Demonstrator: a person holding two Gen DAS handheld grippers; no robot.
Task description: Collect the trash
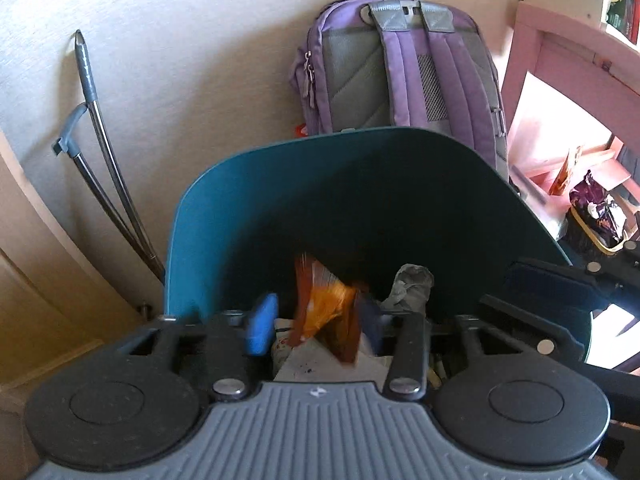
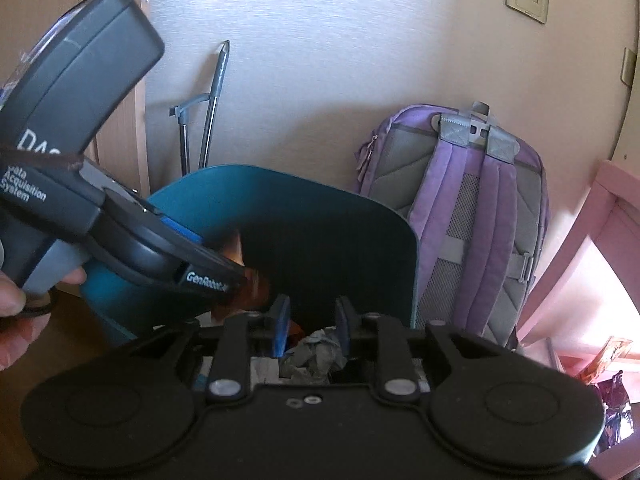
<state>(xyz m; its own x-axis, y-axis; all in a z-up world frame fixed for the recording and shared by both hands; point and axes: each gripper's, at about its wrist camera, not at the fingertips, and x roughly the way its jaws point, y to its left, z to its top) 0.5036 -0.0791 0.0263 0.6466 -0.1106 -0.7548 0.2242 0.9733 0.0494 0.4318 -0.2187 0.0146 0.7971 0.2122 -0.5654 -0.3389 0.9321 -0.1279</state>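
My left gripper (image 1: 316, 316) hangs over the teal bin (image 1: 224, 216). Its blue fingers (image 1: 262, 322) stand apart, and a blurred orange wrapper (image 1: 324, 312) hangs upright between them. A dark gap separates the wrapper from the left finger. In the right wrist view the same left gripper (image 2: 240, 274) reaches in from the left with the wrapper (image 2: 256, 286) at its tips. My right gripper (image 2: 311, 320) is also above the bin (image 2: 360, 240), its fingers a little apart with nothing between them. Crumpled grey paper (image 2: 312, 354) lies on the trash below it.
A purple backpack (image 1: 400, 72) leans on the wall behind the bin. A folded metal stand (image 1: 100, 152) leans at the left. Pink furniture (image 1: 560, 92) stands at the right, with a small basket of wrappers (image 1: 596, 216) under it. A hand (image 2: 16, 308) holds the left gripper.
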